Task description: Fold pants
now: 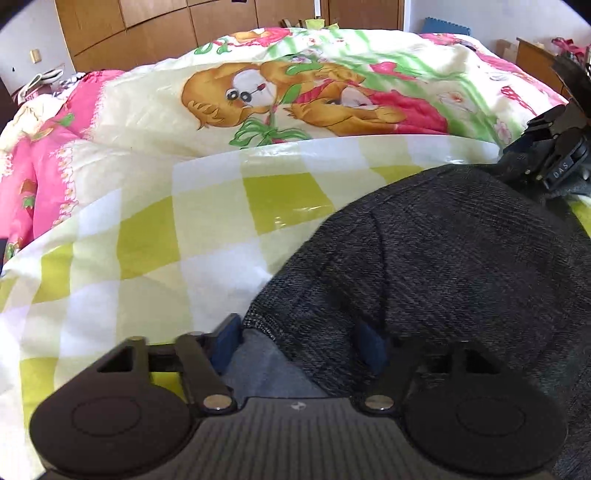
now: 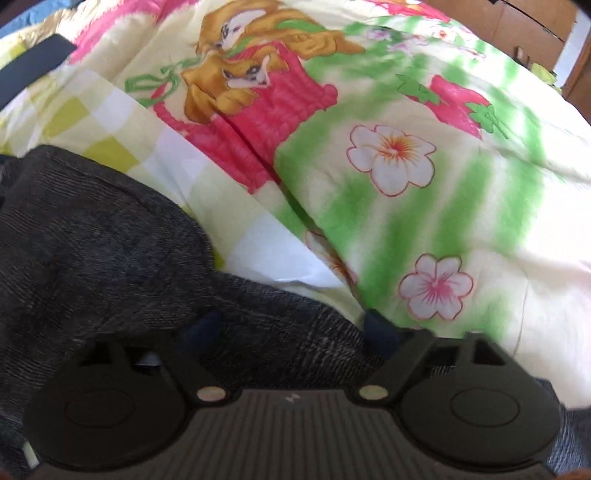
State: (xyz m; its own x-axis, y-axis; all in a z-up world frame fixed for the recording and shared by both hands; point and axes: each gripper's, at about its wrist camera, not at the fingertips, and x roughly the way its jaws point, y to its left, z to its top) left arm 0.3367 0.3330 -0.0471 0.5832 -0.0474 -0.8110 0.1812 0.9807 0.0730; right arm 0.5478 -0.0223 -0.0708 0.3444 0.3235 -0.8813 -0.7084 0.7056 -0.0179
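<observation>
Two grippers sit at the pants (image 1: 443,258), one at each side of the dark knit cloth. From my left wrist view, the left gripper (image 1: 299,343) has its blue pads apart with a fold of the pants and its grey lining between them; I cannot tell whether they pinch it. From my right wrist view, the right gripper (image 2: 295,328) also straddles a bunched edge of the pants, blurred, so its grip is unclear too. The pants lie on a checked yellow sheet (image 1: 147,240) on the bed, just before a cartoon quilt (image 2: 406,166). I see no containers. Wooden cabinets (image 1: 166,33) stand behind.
</observation>
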